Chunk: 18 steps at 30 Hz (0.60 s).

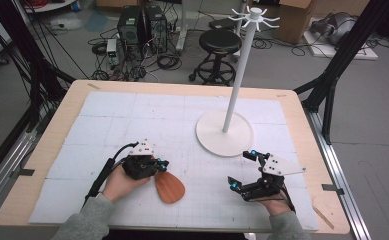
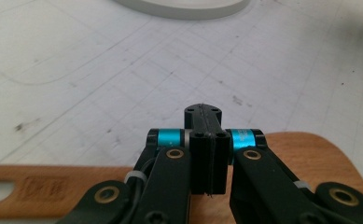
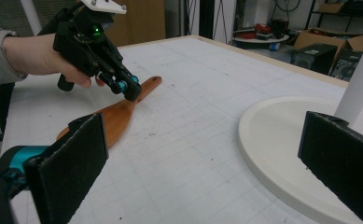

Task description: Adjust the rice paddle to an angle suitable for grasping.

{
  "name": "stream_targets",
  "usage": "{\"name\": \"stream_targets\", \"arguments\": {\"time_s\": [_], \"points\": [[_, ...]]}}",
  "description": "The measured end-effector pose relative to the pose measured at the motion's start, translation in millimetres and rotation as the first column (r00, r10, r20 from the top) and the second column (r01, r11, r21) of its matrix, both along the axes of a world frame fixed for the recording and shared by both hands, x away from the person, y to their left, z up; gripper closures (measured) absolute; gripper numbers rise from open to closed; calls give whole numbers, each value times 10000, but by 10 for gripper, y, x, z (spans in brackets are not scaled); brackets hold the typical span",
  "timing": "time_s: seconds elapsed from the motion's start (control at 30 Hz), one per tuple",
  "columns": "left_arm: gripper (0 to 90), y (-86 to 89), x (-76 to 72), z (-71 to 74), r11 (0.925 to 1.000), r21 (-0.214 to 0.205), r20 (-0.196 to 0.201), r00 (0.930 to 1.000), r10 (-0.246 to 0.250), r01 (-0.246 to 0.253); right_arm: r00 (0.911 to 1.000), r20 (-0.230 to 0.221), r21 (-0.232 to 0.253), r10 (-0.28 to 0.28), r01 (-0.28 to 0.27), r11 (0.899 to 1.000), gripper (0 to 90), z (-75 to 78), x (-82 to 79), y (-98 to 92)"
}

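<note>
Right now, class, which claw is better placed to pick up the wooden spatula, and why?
Left. The left claw hangs shut right above the wooden spatula, while the right claw stands open farther off, beside the stand's base.

Grey sleeves (image 1: 84, 220); black tongs (image 1: 163, 163) w/ teal rollers, brass screws, white top plates.

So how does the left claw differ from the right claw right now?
The left claw has its jaws pressed together, while the right claw stands wide open. The left claw sits over the wooden spatula, tips at its handle; the right claw has nothing between its jaws and sits near the white stand's base. Both are black with teal rings and hand-held.
</note>
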<state>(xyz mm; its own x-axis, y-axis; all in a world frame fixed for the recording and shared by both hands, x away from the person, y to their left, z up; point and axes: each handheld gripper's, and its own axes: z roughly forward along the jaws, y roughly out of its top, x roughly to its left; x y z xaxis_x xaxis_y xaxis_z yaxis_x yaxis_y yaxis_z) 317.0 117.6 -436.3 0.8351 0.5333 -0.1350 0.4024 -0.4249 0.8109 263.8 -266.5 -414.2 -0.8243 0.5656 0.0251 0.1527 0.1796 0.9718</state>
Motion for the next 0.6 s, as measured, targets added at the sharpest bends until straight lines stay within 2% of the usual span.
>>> {"name": "stream_targets", "arguments": {"time_s": [0.03, 0.07, 0.17, 0.27, 0.3, 0.37, 0.43, 0.6], "points": [[896, -39, -4, -10, 10000, 30, -32, 10000, -72, 72, 10000, 41, -18, 0, 0, 10000, 0, 0, 2, -1], [896, -116, 3, -36, 9995, 252, -179, 9996, -205, 210, 10000, 27, -25, 48, -48, 10000, 0, -1, 2, 3], [896, -186, 19, -56, 9980, 481, -304, 9987, -405, 420, 10000, -75, -61, 59, -59, 10000, 0, -6, 4, 8], [896, -286, 24, -78, 9969, 528, -361, 9978, -557, 576, 10000, -53, -82, 50, -50, 10000, 0, -9, 11, 9], [896, -340, 24, -99, 9943, 782, -402, 9967, -701, 731, 10000, -60, -82, 56, -56, 10000, 0, -8, 10, 8], [896, -347, 19, -102, 9945, 768, -358, 9970, -683, 709, 10000, -84, -73, 50, -51, 10000, 0, -8, 7, 7], [896, -332, 23, -90, 9953, 755, -647, 9963, -564, 612, 9999, -94, -57, 49, -50, 10000, 0, -8, 6, 6], [897, -334, -34, -70, 9925, 1022, -569, 9964, -621, 677, 9999, -106, -96, 68, -69, 9999, 0, -10, 3, 9]]}}
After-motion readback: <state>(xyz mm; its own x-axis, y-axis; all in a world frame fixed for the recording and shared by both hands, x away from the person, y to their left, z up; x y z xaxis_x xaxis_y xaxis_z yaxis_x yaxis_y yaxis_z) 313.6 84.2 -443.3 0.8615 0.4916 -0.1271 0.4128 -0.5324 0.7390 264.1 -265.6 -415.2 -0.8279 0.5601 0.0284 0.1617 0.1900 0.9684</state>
